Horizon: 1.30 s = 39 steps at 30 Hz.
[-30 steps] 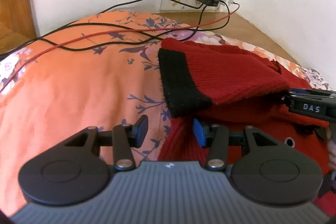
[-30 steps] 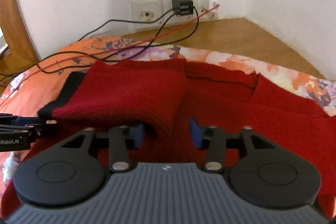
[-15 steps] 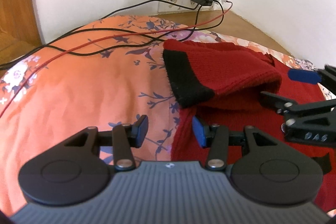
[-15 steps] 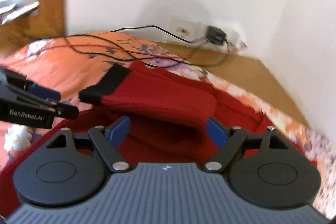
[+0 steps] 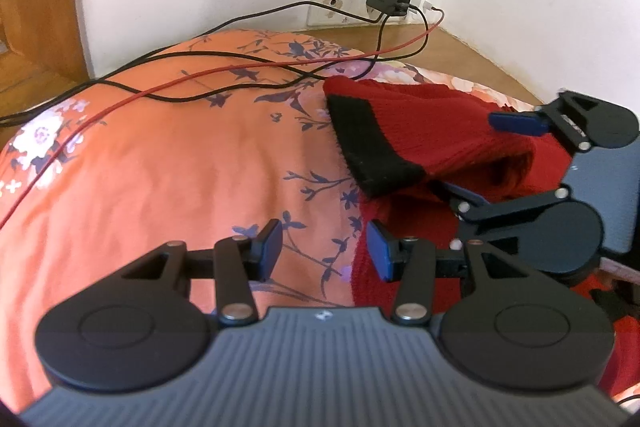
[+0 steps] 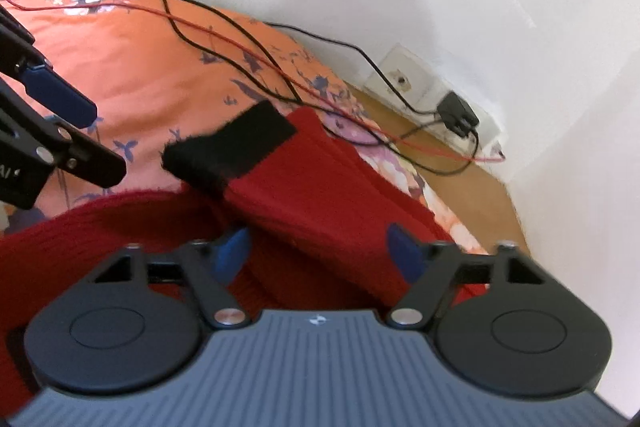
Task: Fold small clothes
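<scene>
A red knitted sweater (image 5: pixel 408 227) lies on the orange floral bedspread (image 5: pixel 180 167), its sleeve with a black cuff (image 5: pixel 372 151) folded back over the body. My left gripper (image 5: pixel 324 249) hovers open over the sweater's left edge, holding nothing. In the left wrist view my right gripper (image 5: pixel 492 159) is turned on its side and open, one finger above and one below the sleeve fold. The right wrist view shows the red sleeve (image 6: pixel 320 203) running between my right gripper's (image 6: pixel 318 255) wide-open fingers, unclamped, with the black cuff (image 6: pixel 232 147) ahead. My left gripper (image 6: pixel 80 131) shows at the left.
Black and red cables (image 5: pixel 224 75) trail across the bedspread to a wall socket with a black charger (image 5: pixel 384 1). White walls meet in a corner behind a wooden ledge (image 5: pixel 460 47). A wooden frame (image 5: pixel 36 7) stands at the left.
My right gripper has opened wider, rolled onto its side and swung its view leftward. The sleeve now lies loose on the sweater. The left gripper stayed open and drew back slightly.
</scene>
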Available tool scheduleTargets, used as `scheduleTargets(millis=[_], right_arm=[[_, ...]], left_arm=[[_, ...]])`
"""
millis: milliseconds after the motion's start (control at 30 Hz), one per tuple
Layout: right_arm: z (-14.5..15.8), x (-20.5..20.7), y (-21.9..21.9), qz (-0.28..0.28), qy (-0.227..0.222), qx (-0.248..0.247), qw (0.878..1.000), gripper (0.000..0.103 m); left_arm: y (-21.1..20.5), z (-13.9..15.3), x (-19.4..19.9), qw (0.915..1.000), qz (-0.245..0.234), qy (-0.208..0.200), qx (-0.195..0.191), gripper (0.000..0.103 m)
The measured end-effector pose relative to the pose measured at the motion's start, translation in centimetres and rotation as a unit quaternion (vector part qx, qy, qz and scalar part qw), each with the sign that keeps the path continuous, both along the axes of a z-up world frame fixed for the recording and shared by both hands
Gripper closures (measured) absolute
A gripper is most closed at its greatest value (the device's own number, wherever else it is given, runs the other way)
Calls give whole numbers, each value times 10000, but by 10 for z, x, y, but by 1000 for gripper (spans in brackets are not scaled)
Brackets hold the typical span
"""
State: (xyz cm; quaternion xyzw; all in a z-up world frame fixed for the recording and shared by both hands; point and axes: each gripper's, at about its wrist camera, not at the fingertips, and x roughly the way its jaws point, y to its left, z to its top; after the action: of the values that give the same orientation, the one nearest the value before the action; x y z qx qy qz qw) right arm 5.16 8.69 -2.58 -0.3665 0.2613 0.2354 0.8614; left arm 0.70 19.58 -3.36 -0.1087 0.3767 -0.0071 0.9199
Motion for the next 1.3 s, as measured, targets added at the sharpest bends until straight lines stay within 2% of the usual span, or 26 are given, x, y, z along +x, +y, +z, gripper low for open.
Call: scheduleTargets(millis=[33, 67, 133, 200, 300, 533, 767, 1000, 1200, 1300], right_arm=[[0, 1, 1, 19, 23, 75, 10000, 68], [1, 2, 0, 11, 98, 222, 9997, 77], [5, 3, -4, 16, 221, 576, 9981, 87], [10, 2, -7, -35, 169, 782, 9968, 91], [26, 4, -19, -309, 178, 1248, 9915, 93], [66, 10, -64, -967, -8, 2209, 9705, 93], [83, 8, -129, -1594, -222, 2655, 9506, 94], [68, 9, -186, -2285, -146, 2838, 9312, 94], [35, 17, -230, -2780, 263, 3009, 9119, 94], [15, 20, -240, -2881, 404, 2897, 9118, 93]], left_arm=[[1, 0, -1, 10000, 4, -13, -11, 55], [2, 0, -1, 10000, 13, -22, -18, 55], [3, 2, -2, 10000, 23, -48, -35, 55], [3, 4, -3, 9999, 10, -100, -49, 55], [2, 8, -5, 9998, 7, -189, -50, 55], [-10, 17, 3, 9995, -35, -300, -49, 55], [-34, 26, 15, 9988, -240, -426, 4, 55], [-62, 23, 39, 9985, -398, -363, -105, 55], [-85, 15, 55, 9981, -529, -275, -170, 55], [-93, 9, 62, 9982, -526, -207, -196, 55]])
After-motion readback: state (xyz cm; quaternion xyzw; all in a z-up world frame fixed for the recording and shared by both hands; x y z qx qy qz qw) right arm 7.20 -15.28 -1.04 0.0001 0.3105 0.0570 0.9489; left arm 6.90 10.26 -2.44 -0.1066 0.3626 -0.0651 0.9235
